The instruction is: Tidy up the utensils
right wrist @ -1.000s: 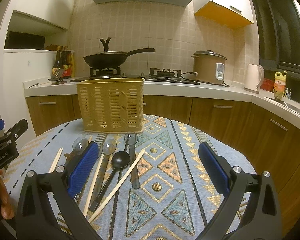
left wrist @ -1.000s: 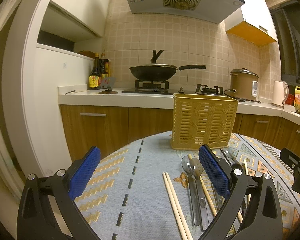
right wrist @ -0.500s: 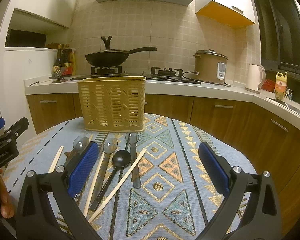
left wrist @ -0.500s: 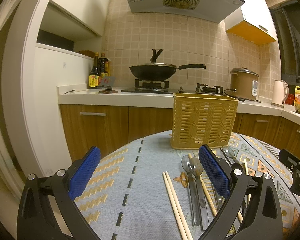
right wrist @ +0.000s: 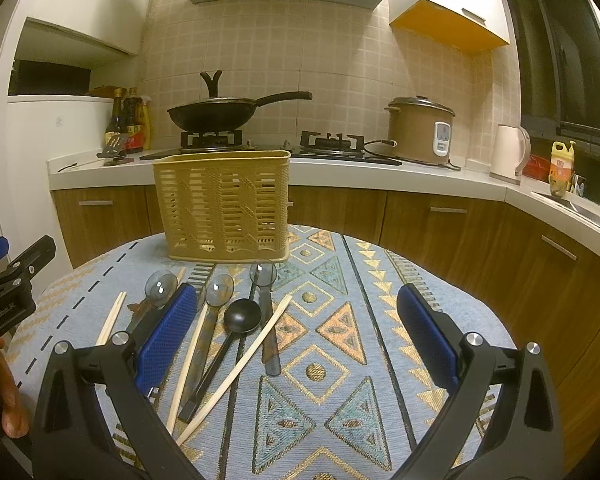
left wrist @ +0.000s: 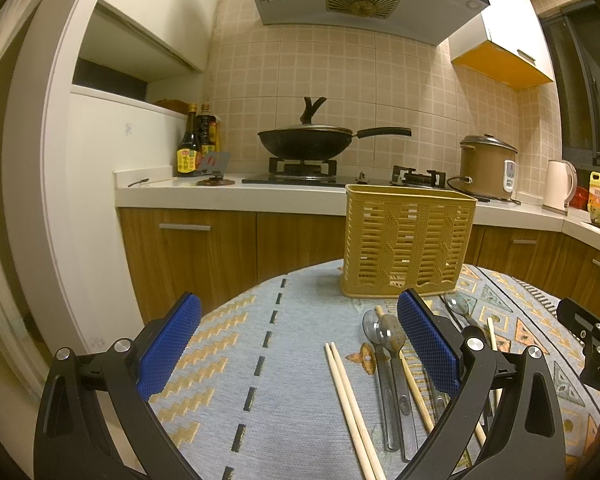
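1. Left gripper [left wrist: 298, 346]: jaws spread wide, nothing between the blue pads [left wrist: 168, 342], hovering over the tablecloth [left wrist: 260, 340].
2. Right gripper [right wrist: 296, 334]: jaws also wide apart and empty, low over the patterned cloth; its left pad [right wrist: 164, 340] sits in front of the utensil pile.
3. Each gripper shows at the edge of the other's view: right one at 3 o'clock in the left wrist view, left one at 9 o'clock in the right wrist view.
4. Utensils lie loose on the cloth, none gripped. In the right wrist view: black spoon [right wrist: 242, 316] near centre, clear spoons [right wrist: 219, 286] at 11 o'clock of it, another clear spoon [right wrist: 262, 274] at 12–1 o'clock.
5. Chopsticks [right wrist: 236, 368] lie diagonally across the pile; a pair [left wrist: 350, 404] lies side by side at 6 o'clock in the left wrist view, just left of two spoons [left wrist: 388, 336].
6. Utensil basket [right wrist: 224, 204]: tan, slotted, upright at the table's far edge, 12 o'clock of the pile, apart from the utensils; contents cannot be told.
7. Background: wok [left wrist: 308, 142] on stove, rice cooker [right wrist: 420, 132], kettle [right wrist: 510, 154], sauce bottles [left wrist: 190, 146] on the counter.
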Tool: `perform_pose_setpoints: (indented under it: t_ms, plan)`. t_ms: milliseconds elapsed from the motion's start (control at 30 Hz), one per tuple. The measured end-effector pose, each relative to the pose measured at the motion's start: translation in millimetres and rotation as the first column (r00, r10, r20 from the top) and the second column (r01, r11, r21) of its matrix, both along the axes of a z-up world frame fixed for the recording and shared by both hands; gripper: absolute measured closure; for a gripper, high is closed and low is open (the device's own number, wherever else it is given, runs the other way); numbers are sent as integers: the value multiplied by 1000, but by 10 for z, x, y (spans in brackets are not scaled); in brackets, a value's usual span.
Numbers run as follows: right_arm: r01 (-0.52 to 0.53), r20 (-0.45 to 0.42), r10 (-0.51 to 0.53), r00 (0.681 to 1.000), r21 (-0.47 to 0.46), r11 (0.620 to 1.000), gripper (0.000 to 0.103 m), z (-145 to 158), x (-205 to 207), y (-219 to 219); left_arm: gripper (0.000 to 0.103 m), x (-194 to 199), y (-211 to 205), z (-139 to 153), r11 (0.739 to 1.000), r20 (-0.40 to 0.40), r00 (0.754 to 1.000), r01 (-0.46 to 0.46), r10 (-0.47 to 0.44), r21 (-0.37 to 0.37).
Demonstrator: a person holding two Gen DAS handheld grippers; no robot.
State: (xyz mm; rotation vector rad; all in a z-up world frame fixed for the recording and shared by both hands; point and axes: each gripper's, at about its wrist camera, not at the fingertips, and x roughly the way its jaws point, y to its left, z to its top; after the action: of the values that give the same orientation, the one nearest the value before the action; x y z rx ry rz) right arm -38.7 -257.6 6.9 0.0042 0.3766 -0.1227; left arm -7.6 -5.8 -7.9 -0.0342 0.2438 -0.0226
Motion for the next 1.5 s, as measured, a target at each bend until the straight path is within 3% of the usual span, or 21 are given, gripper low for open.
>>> perform_pose_setpoints:
  t_ms: [467, 633, 800, 900, 933, 1033, 1200, 1300, 1500]
  plan:
    - [29, -20, -29, 999, 26, 999, 8, -17, 27, -83, 8, -1, -3, 0, 1000, -1, 1000, 0, 0, -1]
    - [31, -52, -28, 998, 52, 998, 8, -45, 70, -125, 8, 29, 40, -19, 999, -20, 1000, 0, -1, -34]
    - [34, -45, -33, 998, 14, 999, 8, -59, 85, -55, 9, 212, 160, -93, 994, -165, 984, 46, -61, -96]
    - [32, -54, -34, 998, -38, 999, 8, -72, 108, 38, 21, 374, 187, -177, 992, -306, 945, 86, -112, -97]
    - [37, -61, -40, 997, -54, 998, 8, -74, 121, 60, 25, 440, 171, -212, 990, -363, 922, 108, -134, -92]
    - [26, -85, -32, 996, -66, 997, 8, -91, 161, 80, 36, 550, 121, -276, 984, -446, 877, 162, -176, -70]
    - [2, -125, -10, 992, -63, 998, 8, -106, 219, 80, 45, 717, 23, -297, 967, -515, 819, 235, -252, -98]
    - [-27, -162, 20, 987, -43, 999, 9, -110, 259, 76, 54, 871, -40, -365, 966, -589, 769, 243, -248, -89]
    - [-70, -261, 73, 963, 20, 997, 25, -35, 491, -115, 68, 1104, -79, -467, 967, -676, 698, 238, -235, -90]
